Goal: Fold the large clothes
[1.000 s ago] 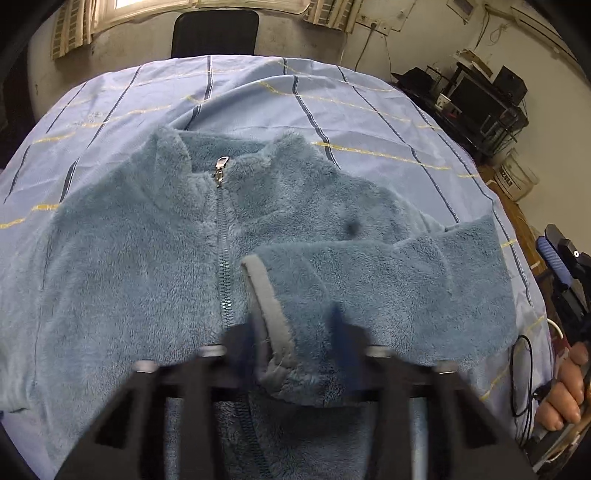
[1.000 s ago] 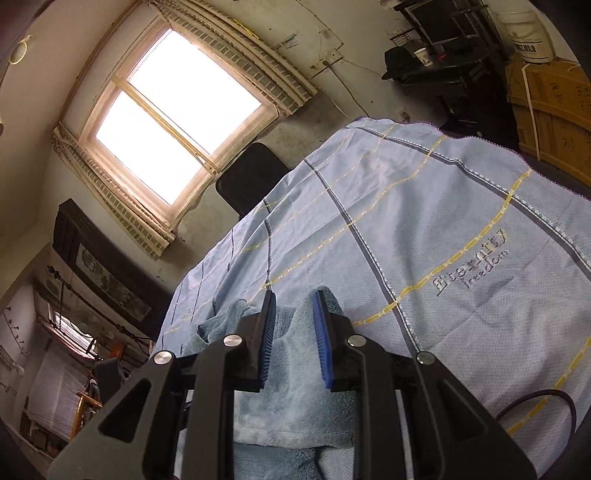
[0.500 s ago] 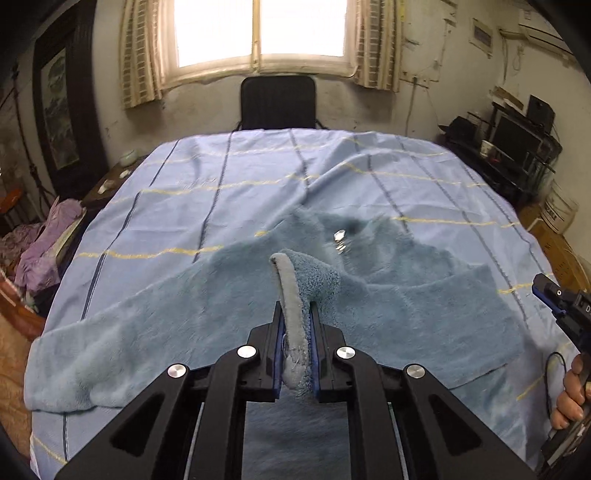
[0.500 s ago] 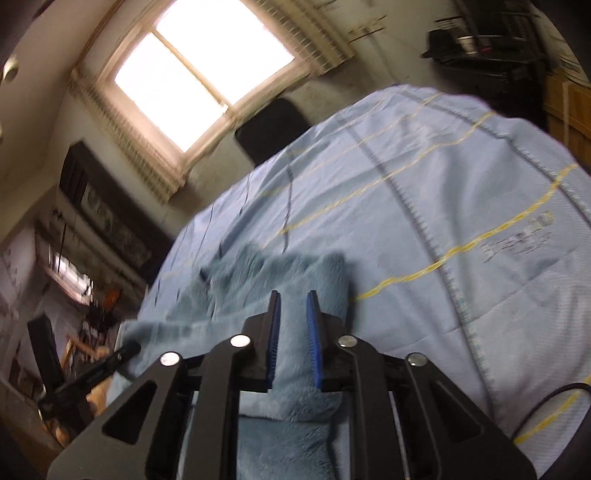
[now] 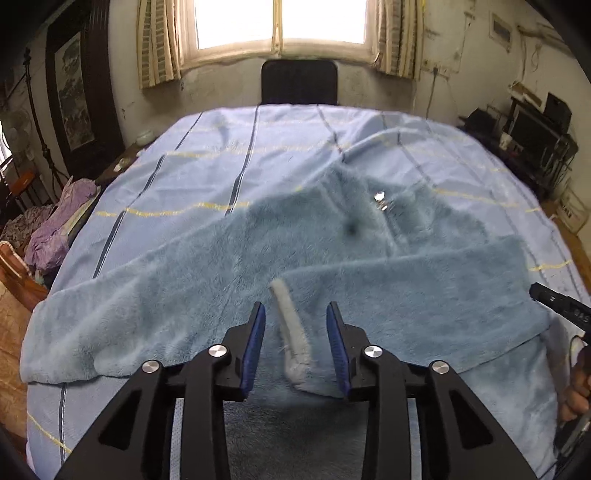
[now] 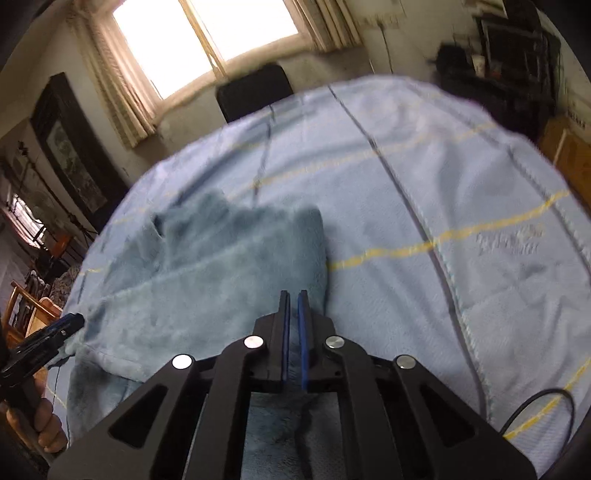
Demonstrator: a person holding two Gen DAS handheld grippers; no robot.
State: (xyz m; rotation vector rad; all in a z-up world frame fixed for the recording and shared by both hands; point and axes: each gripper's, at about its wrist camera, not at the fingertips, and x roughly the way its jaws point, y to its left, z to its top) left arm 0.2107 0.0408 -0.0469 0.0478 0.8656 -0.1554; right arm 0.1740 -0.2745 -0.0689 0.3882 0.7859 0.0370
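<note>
Fleece jacket (image 5: 236,280), blue-grey, lies spread across a light blue sheet (image 5: 207,162) with dark and yellow stripes; collar and silver zipper pull (image 5: 379,196) toward 1 o'clock in the left wrist view. One sleeve is folded across the chest, its grey cuff (image 5: 291,332) ending at 6 o'clock, standing up between the fingers of the left gripper (image 5: 295,347). Left jaws spread wide, blue pads on either side of the cuff, not touching it. The other sleeve stretches out flat toward 9 o'clock. Right gripper (image 6: 293,332): jaws nearly together, narrow slit between the blue pads, fleece lying under and behind them; cannot tell whether cloth is pinched. In the right wrist view the jacket sits from centre to 8 o'clock, image blurred. Black chair (image 5: 299,83) at 12 o'clock beyond the sheet, window (image 5: 280,22) above it. Hand (image 5: 578,384) at 4 o'clock in the left view, on the other tool's handle
</note>
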